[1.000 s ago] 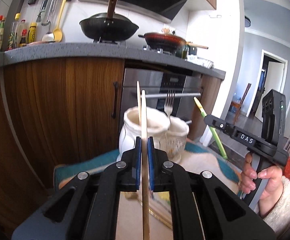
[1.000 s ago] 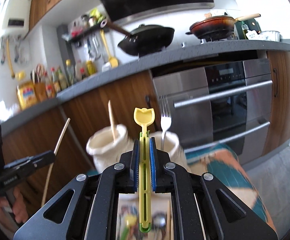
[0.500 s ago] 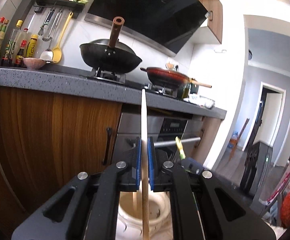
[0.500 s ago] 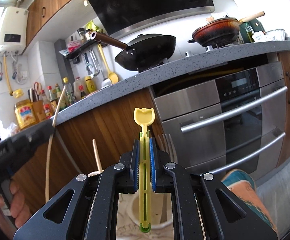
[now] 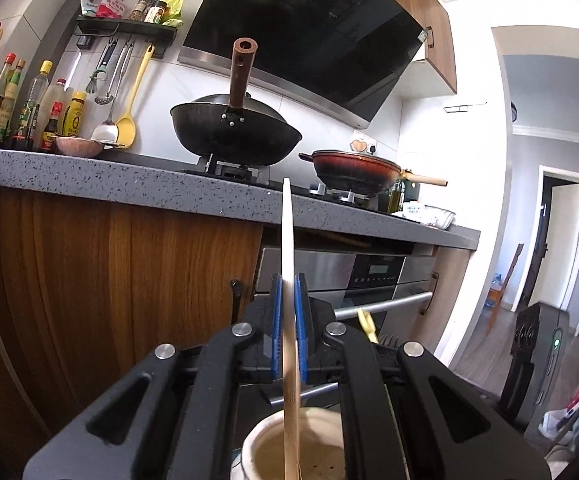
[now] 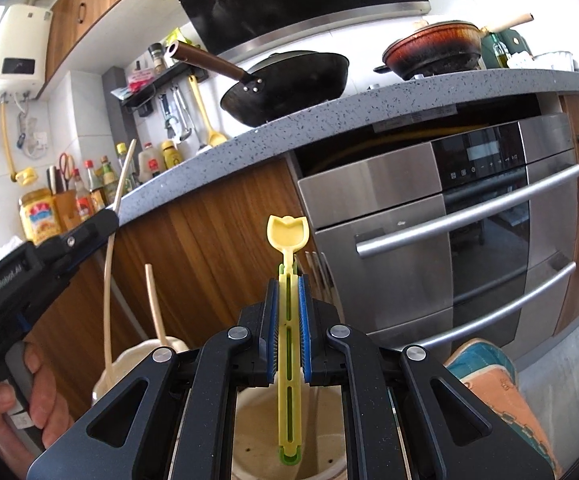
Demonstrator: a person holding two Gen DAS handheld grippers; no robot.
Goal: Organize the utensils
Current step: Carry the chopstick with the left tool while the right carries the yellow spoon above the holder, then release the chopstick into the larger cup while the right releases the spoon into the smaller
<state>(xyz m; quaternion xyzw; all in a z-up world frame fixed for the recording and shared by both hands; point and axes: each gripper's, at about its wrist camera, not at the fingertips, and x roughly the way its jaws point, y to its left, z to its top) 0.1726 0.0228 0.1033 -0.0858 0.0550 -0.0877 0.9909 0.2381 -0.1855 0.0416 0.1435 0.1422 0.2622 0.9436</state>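
My left gripper is shut on a pale wooden chopstick held upright, its lower end inside a cream ceramic holder right below. My right gripper is shut on a yellow-green plastic utensil with a tulip-shaped top, held upright over a second cream holder. In the right wrist view the left gripper holds its chopstick over the left holder, where another chopstick stands. A fork shows behind my right fingers.
Wooden cabinets and a steel oven stand close ahead under a grey counter with a black wok and a red pan. A patterned mat lies at lower right.
Both grippers have risen and moved over the holders, which now sit directly below the fingers. The chopstick's lower end now reaches into the left holder. Both grips stayed shut.
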